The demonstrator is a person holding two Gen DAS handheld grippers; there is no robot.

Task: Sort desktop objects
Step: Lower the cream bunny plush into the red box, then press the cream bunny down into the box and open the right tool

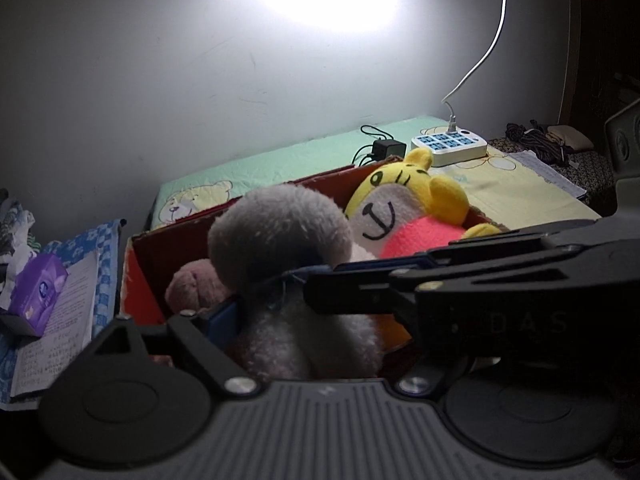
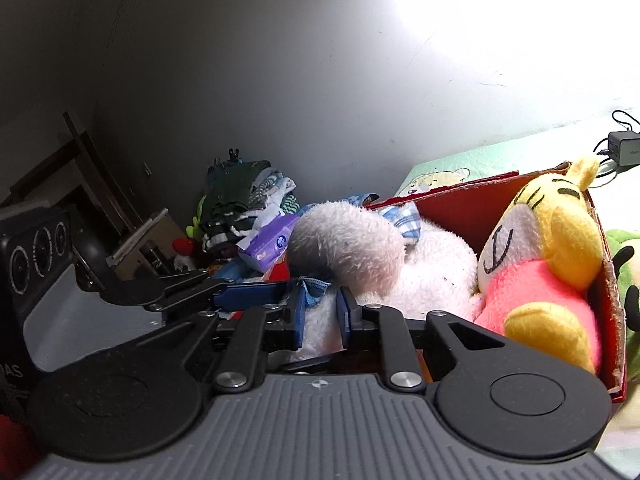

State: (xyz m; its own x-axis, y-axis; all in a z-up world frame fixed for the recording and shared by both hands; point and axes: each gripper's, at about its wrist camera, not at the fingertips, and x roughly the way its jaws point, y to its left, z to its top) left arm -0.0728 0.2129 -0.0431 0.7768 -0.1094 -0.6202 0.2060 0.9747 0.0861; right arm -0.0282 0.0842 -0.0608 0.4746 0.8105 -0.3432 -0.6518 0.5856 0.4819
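Both grippers grip the white plush toy [image 2: 432,268] at the red box [image 2: 608,280]: the right gripper [image 2: 318,314] pinches its body, the left gripper [image 1: 272,300] closes around its neck, likely to seat it beside the yellow tiger plush [image 2: 552,248].

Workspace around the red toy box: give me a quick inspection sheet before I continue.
Surface: bear-print cloth.
Job's things: red box holds grey-white plush and yellow tiger plush.
Clutter: purple tissue pack on papers; clothes pile.
Grippers: left gripper and right gripper both at the grey-white plush; closure unclear.
Cables: white cord into power strip; black adapter.
Surroundings: bare wall, lamp glare.
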